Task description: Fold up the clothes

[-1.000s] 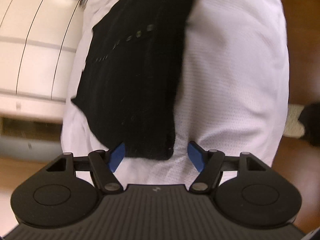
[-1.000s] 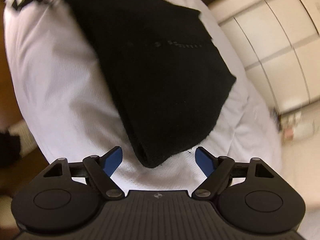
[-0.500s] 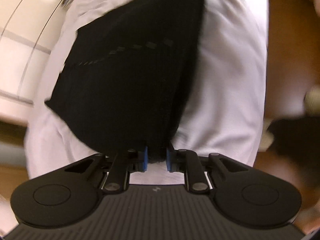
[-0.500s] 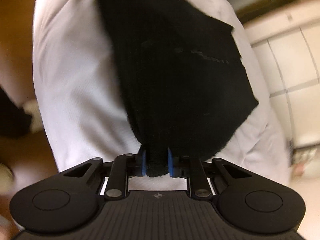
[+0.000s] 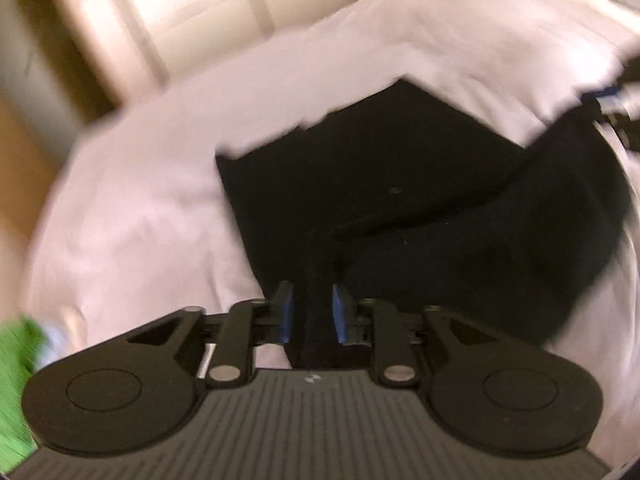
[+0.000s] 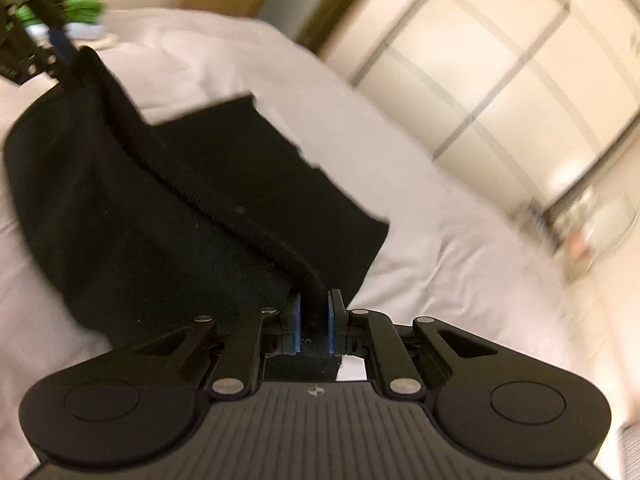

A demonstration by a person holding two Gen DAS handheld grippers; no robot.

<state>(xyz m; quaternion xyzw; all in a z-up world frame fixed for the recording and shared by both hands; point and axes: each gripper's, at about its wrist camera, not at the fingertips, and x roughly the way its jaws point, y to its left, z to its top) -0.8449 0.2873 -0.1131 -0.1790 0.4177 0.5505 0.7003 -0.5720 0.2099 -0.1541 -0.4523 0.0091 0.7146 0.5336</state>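
Observation:
A black knit garment (image 5: 400, 184) lies on a white sheet (image 5: 132, 216). One edge of it is raised off the sheet between my two grippers. My left gripper (image 5: 310, 312) is shut on one corner of that edge. In the right wrist view the same black garment (image 6: 132, 208) sags in a fold, and my right gripper (image 6: 314, 322) is shut on its other corner. The left gripper (image 6: 60, 50) shows at the top left of the right wrist view, pinching the cloth. At the right edge of the left wrist view the right gripper's fingers (image 5: 612, 94) show.
The white sheet (image 6: 420, 200) spreads around the garment. Green cloth (image 6: 80, 4) lies at the far side, also seen as green cloth (image 5: 16, 368) at the lower left. Pale cabinet doors (image 6: 500, 64) stand beyond the bed.
Both grippers went from open beside the garment's near edge to shut on it. They have since lifted that edge and swung up, so the room and sheet now fill the views.

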